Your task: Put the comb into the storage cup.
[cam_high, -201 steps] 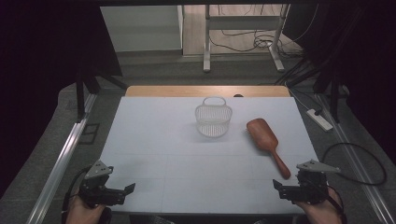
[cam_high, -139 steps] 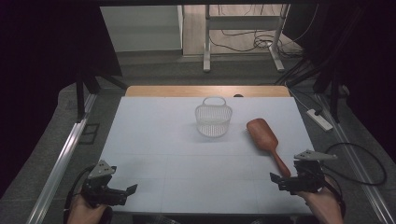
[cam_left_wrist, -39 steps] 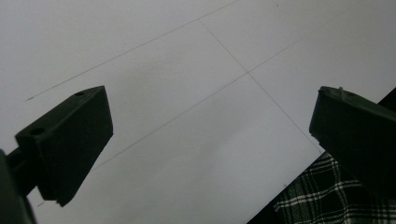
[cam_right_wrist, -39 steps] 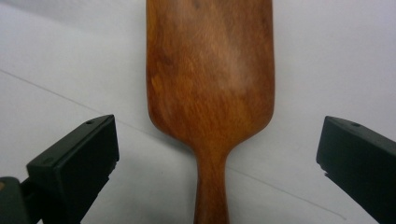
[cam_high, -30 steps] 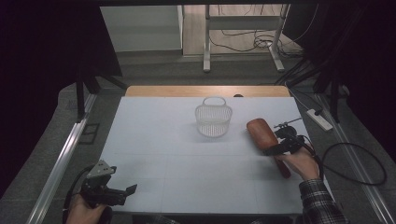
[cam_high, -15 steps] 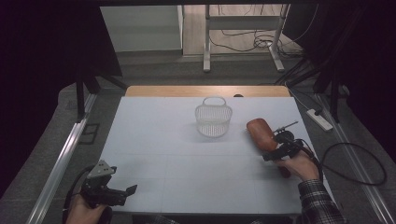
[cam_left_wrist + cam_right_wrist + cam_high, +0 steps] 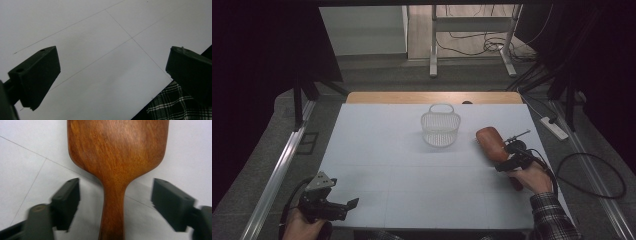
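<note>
- The brown wooden spatula with a broad flat blade and a narrow handle [image 7: 492, 144] lay flat on the white tabletop [image 7: 387, 150], toward its right side, blade pointing away from the person and handle running back toward the near right edge.
- The right tongs [image 7: 504, 162], held in the person's right hand [image 7: 528, 176], sat over the spot where the blade narrowed into the handle.
- In the right gripper view the spatula [image 7: 117, 157] ran up the middle between the two black jaws, the neck of the handle centred in the gap.
- Those jaws had just been closing in on the handle, yet bare tabletop [image 7: 27, 157] showed on both sides of the wood, so the pads were not pressing on it: the right tongs were released, with the spatula between them but not grasped.
- A small white wire-mesh basket with a hoop handle [image 7: 440, 127] stood upright near the middle of the far half of the tabletop, just left of the spatula's blade and apart from it.
- The left tongs [image 7: 347, 205] hovered at the near left corner of the tabletop, in the person's left hand [image 7: 302, 225], well apart from basket and spatula.
- In the left gripper view its jaws stood wide apart over bare tabletop [image 7: 100, 50] with nothing between them, so released; a plaid sleeve [image 7: 175, 105] showed at the lower right.
</note>
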### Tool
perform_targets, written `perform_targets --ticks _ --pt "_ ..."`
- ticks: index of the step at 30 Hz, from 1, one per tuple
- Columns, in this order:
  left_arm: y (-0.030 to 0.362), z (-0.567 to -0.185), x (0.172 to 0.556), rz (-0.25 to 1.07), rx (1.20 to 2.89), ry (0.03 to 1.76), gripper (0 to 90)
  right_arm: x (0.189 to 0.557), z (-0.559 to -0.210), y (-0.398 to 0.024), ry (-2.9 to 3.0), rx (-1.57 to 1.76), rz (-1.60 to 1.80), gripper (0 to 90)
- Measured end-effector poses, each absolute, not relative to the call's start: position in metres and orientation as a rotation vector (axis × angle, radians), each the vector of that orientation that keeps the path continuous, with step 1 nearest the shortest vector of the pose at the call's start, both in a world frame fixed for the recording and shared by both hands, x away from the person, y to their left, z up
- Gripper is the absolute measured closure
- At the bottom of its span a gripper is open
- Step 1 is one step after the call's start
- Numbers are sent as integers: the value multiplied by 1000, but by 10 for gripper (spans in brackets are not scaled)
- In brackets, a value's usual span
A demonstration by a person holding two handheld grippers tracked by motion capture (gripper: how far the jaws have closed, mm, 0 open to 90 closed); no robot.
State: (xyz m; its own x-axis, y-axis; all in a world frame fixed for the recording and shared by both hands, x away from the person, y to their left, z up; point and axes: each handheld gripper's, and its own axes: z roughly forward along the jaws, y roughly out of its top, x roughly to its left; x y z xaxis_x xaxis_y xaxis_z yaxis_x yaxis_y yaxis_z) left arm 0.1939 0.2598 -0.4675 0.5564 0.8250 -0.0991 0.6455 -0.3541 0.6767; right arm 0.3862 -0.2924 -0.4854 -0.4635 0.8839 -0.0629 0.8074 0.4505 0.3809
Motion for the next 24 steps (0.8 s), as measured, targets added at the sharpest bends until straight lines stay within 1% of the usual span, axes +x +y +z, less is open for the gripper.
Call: perform_targets --ticks 3,4,5,6,8,11,13,18,21,24 --pt "260 -468 194 340 2112 1176 3 386 -484 -293 2460 1463 453 385" --pt "260 -468 194 339 2113 1176 3 387 -484 -293 2463 1462 455 400" --pt "260 -468 194 339 2113 1175 3 387 -484 -293 2469 1460 452 446" --pt "260 -468 194 339 2113 1175 3 387 -484 -293 2475 1462 451 465" --pt "259 -468 194 339 2115 1174 3 387 -485 -293 2478 1463 454 476" --pt "259 -468 194 339 2118 1173 4 388 -485 -293 2491 1462 445 553" --pt "259 -468 194 339 2118 1173 4 388 -485 -293 2492 1462 449 569" --pt "259 -468 194 337 2119 1171 4 388 -485 -293 2493 1461 414 666" --pt "259 -468 194 339 2122 1171 5 388 -485 -294 2492 1504 418 695" --pt "259 -468 194 340 2124 1170 5 389 -485 -295 2494 1523 416 705"
